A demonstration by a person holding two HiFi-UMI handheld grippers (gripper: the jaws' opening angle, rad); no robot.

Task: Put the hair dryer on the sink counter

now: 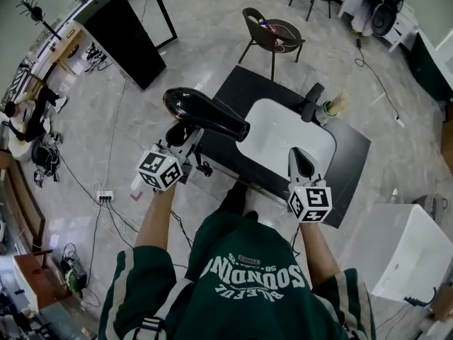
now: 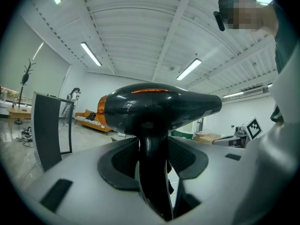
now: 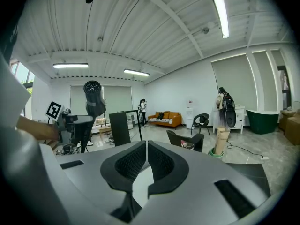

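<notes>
We hold the dryer [image 1: 205, 113] up in the air w/ the left gripper [image 2: 152, 158], jaws clamped on its handle, which runs down btwn the pads. Body is black w/ an orange back end; nozzle points twd the right gripper [image 1: 301, 165]. Dryer hangs over the left edge of the desk [image 1: 354, 154], not touching it. Desk is black w/ a white sink [image 1: 283, 137] set in the middle and a tap [image 1: 312, 103] at the far rim. Right gripper hovers over the near side, jaws together, nothing btwn them. A chair [image 1: 272, 35] stands on the floor beyond the desk.
</notes>
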